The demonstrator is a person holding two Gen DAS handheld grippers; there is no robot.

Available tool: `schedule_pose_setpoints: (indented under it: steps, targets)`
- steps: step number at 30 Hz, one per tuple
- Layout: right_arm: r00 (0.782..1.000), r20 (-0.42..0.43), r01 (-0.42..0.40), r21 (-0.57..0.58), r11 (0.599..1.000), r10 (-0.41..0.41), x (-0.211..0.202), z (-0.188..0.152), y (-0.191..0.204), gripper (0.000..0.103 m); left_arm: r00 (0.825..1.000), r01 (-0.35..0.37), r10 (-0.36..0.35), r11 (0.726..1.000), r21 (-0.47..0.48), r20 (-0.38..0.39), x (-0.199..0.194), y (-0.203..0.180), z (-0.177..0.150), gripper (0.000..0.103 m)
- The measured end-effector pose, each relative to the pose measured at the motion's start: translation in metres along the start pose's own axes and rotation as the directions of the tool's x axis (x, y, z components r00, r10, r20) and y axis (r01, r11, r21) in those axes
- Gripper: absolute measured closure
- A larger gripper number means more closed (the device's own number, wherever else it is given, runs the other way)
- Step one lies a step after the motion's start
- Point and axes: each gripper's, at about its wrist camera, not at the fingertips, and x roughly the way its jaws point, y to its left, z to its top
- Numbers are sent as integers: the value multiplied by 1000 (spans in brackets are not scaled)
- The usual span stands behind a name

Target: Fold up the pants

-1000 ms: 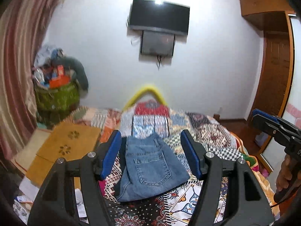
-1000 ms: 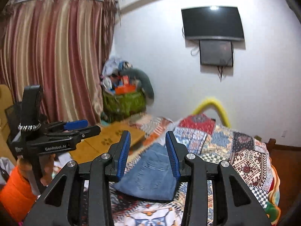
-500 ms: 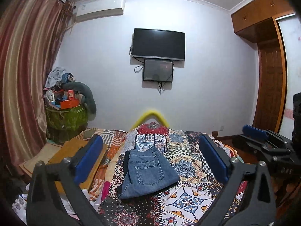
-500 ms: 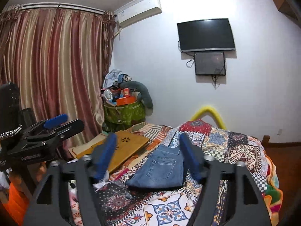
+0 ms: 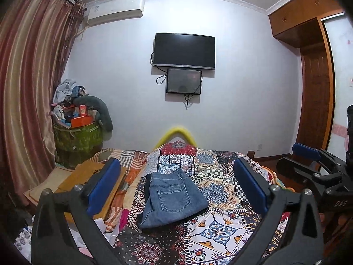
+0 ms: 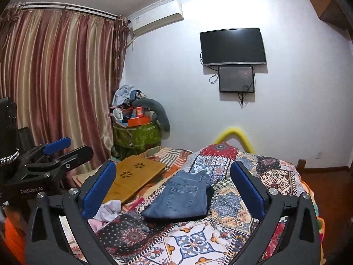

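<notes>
A pair of blue jeans (image 5: 172, 196) lies folded into a compact stack on the patterned bedspread (image 5: 220, 225), back pocket up. It also shows in the right wrist view (image 6: 183, 196). My left gripper (image 5: 176, 176) is open and empty, held back from the jeans and above the bed's near end. My right gripper (image 6: 173, 176) is open and empty too, also well short of the jeans. The right gripper appears at the right edge of the left wrist view (image 5: 308, 161). The left gripper appears at the left of the right wrist view (image 6: 61, 152).
A wooden lap tray (image 6: 134, 176) lies on the bed left of the jeans. Loose cloth (image 6: 110, 209) sits near it. A green basket of clutter (image 5: 77, 137) stands by the curtain. A TV (image 5: 184, 50) hangs on the far wall. A wooden wardrobe (image 5: 313, 110) stands right.
Both grippers have opened wide and pulled back and up from the folded jeans. The jeans stay still on the bed.
</notes>
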Motion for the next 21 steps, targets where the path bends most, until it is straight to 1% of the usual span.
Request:
schedule_pose_setpoints:
  steps: [13, 21]
  targets:
    - [1000, -10, 19, -2, 1000, -20, -4, -4, 0, 0, 1000, -3, 3, 1000, 26, -1, 0, -10, -4, 0]
    - [999, -20, 27, 10, 1000, -27, -4, -6, -2, 0, 1000, 10, -10, 1000, 20, -10, 4, -11, -6, 0]
